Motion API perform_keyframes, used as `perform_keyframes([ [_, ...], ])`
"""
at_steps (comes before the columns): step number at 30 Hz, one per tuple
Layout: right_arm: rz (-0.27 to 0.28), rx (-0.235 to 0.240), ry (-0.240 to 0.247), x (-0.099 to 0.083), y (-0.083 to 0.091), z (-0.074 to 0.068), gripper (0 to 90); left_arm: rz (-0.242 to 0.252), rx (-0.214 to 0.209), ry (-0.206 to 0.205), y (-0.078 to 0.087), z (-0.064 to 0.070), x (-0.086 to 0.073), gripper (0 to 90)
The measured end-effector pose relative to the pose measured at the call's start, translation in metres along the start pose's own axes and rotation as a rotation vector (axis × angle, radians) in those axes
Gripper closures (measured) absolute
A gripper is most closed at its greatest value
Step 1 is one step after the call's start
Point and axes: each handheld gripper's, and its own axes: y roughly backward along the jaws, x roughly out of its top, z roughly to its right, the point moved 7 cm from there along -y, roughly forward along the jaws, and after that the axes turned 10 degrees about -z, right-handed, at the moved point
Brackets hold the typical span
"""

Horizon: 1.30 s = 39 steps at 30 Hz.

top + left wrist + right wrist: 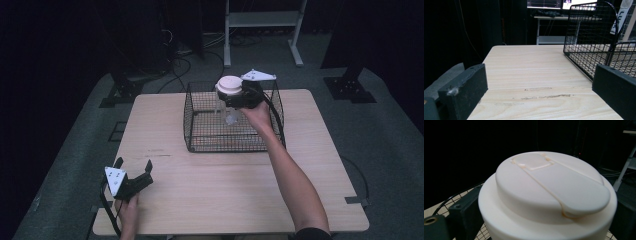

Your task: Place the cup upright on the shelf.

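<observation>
Two jaws of the right gripper (239, 95) are clamping the jar (229, 86) between them above the basket (200, 142); keeping it level looks wise, left gripper (134, 170) sitting wide.

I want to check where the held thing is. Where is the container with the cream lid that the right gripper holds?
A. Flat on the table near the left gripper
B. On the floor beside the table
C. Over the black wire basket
C: the right gripper holds the cream-lidded container over the wire basket.
</observation>
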Motion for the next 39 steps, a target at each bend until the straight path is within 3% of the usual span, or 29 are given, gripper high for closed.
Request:
perform_keyframes([
  [39,-0.080,0.009,-0.021,-0.034,-0.030,0.013,4.2,0.002,0.001,0.007,0.000,-0.001,0.000,0.0],
])
